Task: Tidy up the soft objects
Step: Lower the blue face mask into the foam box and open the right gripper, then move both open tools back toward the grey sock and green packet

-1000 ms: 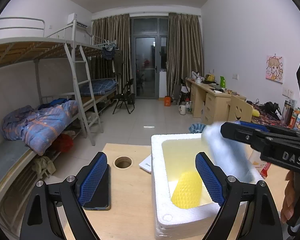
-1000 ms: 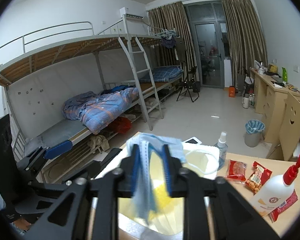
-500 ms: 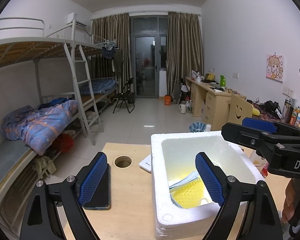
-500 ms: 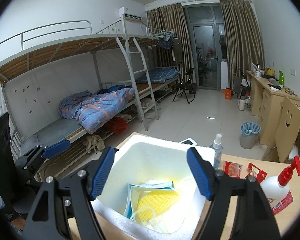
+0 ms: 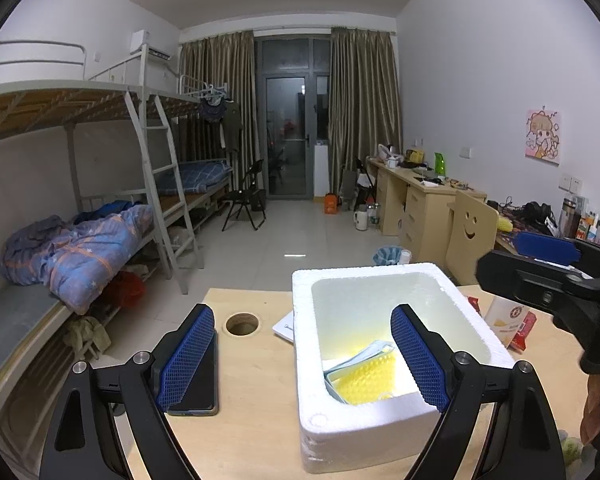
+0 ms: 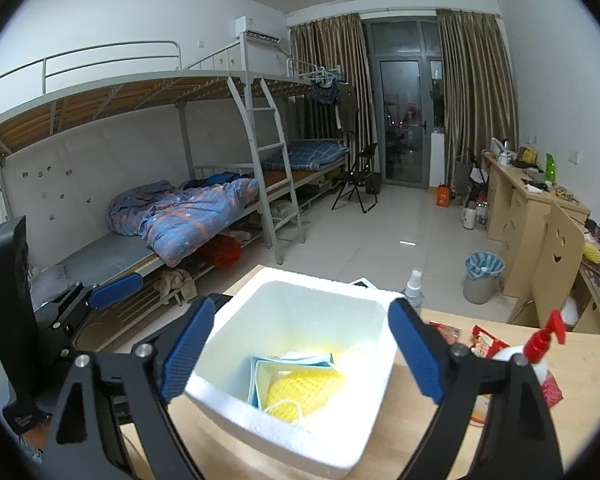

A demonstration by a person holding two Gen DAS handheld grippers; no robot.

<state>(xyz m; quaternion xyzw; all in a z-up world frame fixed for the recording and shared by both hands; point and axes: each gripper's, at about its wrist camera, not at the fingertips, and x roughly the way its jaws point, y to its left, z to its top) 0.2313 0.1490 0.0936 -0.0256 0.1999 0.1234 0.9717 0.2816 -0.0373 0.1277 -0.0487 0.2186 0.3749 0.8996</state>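
Observation:
A white foam box (image 5: 384, 428) (image 6: 276, 436) stands on the wooden table. Inside lie a light blue face mask (image 5: 358, 360) (image 6: 296, 360) and a yellow foam net (image 5: 362, 380) (image 6: 304, 392) on top of it. My right gripper (image 6: 302, 354) hovers over the box with its jaws opening wide, and nothing sits between its pads. My left gripper (image 5: 302, 356) stands open in front of the box's left wall, holding nothing. The right gripper (image 5: 548, 256) also shows at the right edge of the left wrist view.
A dark phone (image 5: 196, 396) lies on the table by my left finger, beside a round cable hole (image 5: 242, 323). A spray bottle (image 6: 414, 292), red snack packets (image 6: 486, 346) and a red-pump bottle (image 6: 540, 356) stand right of the box.
My right gripper held the blue mask above the box, then spread its jaws. The mask dropped into the box beside the yellow net. The left gripper stayed still.

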